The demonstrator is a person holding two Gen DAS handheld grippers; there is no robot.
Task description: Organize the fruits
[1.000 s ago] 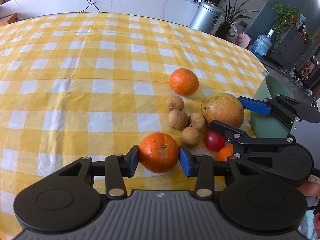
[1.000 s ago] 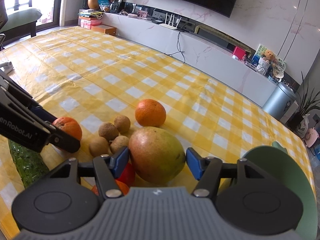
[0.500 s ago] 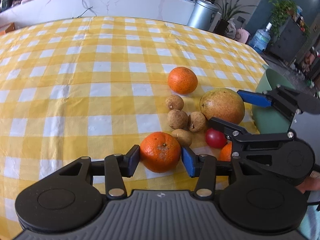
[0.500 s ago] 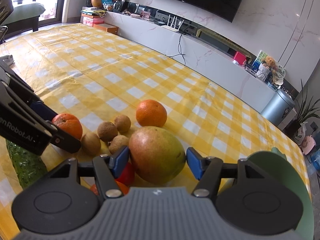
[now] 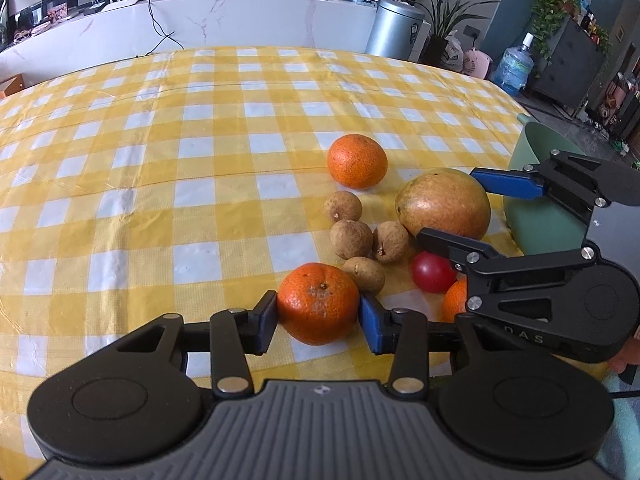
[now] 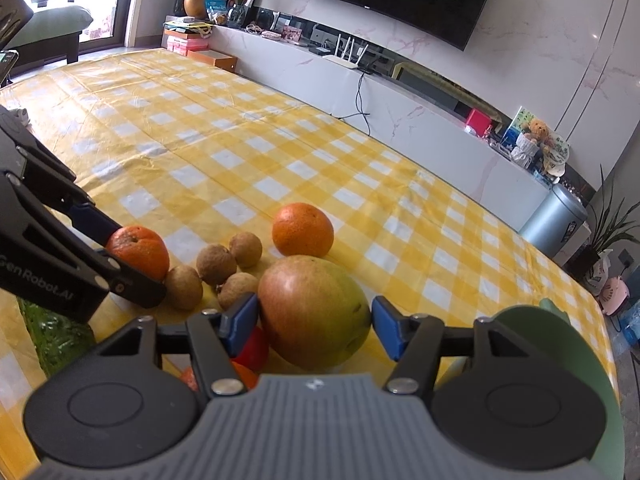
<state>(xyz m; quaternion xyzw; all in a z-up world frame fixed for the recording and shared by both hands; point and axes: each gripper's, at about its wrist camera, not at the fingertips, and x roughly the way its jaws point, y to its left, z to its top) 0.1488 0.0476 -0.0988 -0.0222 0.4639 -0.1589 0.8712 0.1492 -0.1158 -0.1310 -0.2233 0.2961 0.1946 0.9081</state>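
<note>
On the yellow checked cloth, my left gripper (image 5: 318, 320) has an orange (image 5: 318, 304) between its pads; the jaws are closing and both pads touch the peel. My right gripper (image 6: 316, 320) is shut on a big red-green mango (image 6: 314, 312) that rests on the table. A second orange (image 5: 357, 160) lies farther back. Several brown longans (image 5: 351, 238) sit between the two fruits. A red tomato (image 5: 432, 272) and part of another orange (image 5: 454, 300) lie under the right gripper's near finger.
A green bowl (image 6: 560, 344) stands at the table's right edge, close beside the right gripper. A green cucumber (image 6: 52, 340) lies at the near left, under the left gripper. The far cloth holds nothing but checks.
The left jaws slackened slightly around the orange half a second ago and are back against it. The left view has tipped up and rolled a little. The right gripper and mango have not moved.
</note>
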